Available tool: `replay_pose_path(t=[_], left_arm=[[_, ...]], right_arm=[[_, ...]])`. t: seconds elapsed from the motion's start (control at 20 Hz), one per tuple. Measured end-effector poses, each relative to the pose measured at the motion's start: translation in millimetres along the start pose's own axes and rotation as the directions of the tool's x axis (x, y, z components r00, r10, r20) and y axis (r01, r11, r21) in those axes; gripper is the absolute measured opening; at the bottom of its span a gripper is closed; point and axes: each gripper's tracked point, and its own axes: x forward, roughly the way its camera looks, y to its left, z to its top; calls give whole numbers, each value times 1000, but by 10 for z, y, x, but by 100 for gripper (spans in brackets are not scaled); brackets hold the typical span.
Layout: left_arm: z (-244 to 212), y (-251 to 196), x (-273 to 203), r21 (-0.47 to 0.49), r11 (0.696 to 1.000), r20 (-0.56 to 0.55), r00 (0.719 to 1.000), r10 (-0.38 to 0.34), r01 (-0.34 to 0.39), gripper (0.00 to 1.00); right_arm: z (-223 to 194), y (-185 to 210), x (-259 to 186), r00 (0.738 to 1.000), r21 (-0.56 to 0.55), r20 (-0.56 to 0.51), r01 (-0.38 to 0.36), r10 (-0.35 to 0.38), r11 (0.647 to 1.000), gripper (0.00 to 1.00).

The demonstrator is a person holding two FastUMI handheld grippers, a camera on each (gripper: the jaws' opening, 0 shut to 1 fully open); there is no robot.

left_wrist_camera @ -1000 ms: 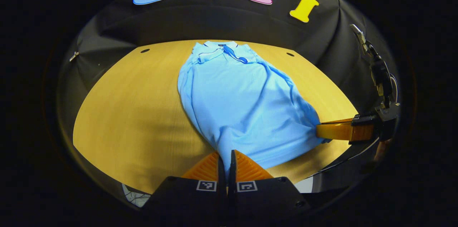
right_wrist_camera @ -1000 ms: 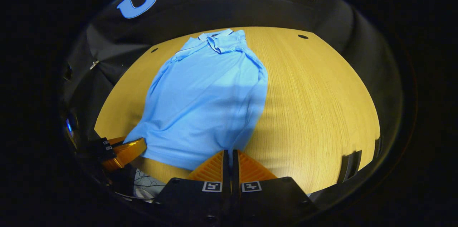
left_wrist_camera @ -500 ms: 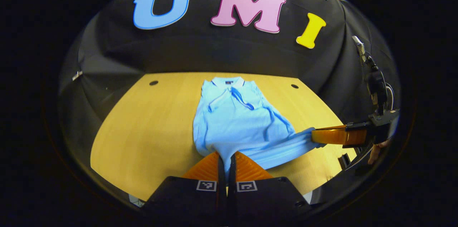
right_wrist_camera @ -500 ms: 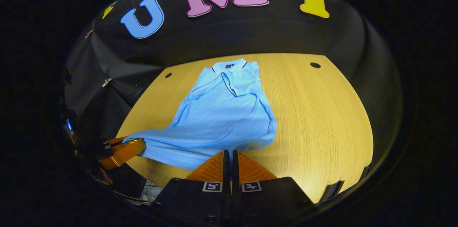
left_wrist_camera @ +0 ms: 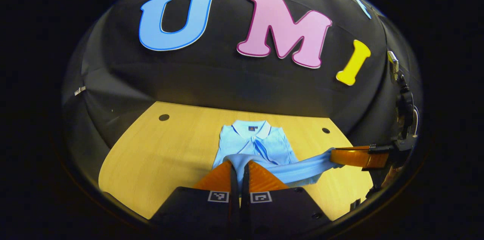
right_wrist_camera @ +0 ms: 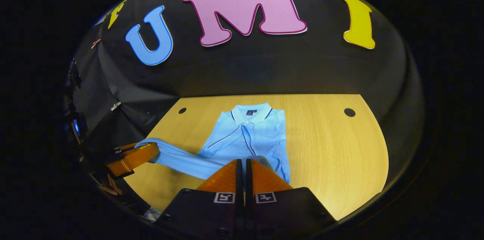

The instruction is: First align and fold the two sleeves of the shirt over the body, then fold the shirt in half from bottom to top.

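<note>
Step in hand, by my reading: the final fold, bottom to top. Both sleeves appeared already folded over the body, since the shirt (right_wrist_camera: 247, 134) showed as a narrow rectangle with no sleeve sticking out.

Left gripper (left_wrist_camera: 239, 170): fingers closed together on one hem corner, cloth pinched between them. Right gripper (right_wrist_camera: 242, 168): likewise closed on the other hem corner. In the left gripper view the right gripper (left_wrist_camera: 340, 157) showed at the side with the hem stretched as a taut band between the two. Hem was raised above the table (right_wrist_camera: 332, 145) and hung over the lower body.

Shirt lay collar toward the far edge of the table, roughly centred between its left and right edges. Light blue polo, dark piping at the placket, collar flat, small patch inside the neck.

Next move calls for carrying both corners evenly toward the far edge, lowering the hem level near the collar, then opening both. Risk: uneven travel would skew the fold.
</note>
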Motion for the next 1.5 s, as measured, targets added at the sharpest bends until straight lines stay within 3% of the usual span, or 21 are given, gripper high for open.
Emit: replay_pose_path(t=[0.05,0.4,0.7,1.0,1.2,1.4,1.45,1.5], left_arm=[[120,6,120,-15,1000,8,1000,7,-7,6],[746,136,1005,17,998,65,996,60,-61,6],[846,289,2004,13,999,45,998,49,-50,6],[467,426,2872,-28,999,8,1000,-15,15,6],[151,514,3233,-57,998,-28,1000,-11,9,7],[-28,629,3401,15,999,-54,998,41,-40,18],[-25,653,3387,29,998,-53,997,53,-51,25],[-2,645,3342,33,998,-48,998,51,-49,39]], right_arm=[[114,-13,107,1000,3,8,-6,6,1000,5],[882,-206,1005,997,-2,71,-26,26,1000,5],[1268,-486,1868,995,6,95,-6,6,1000,5],[1002,-860,2688,997,-50,64,53,-50,997,5],[654,-1006,3120,996,-83,17,88,-87,993,5],[567,-1080,3262,992,-89,31,127,-125,988,8],[548,-1099,3247,991,-97,32,133,-131,986,16],[543,-1117,3211,990,-104,38,141,-137,985,19]])
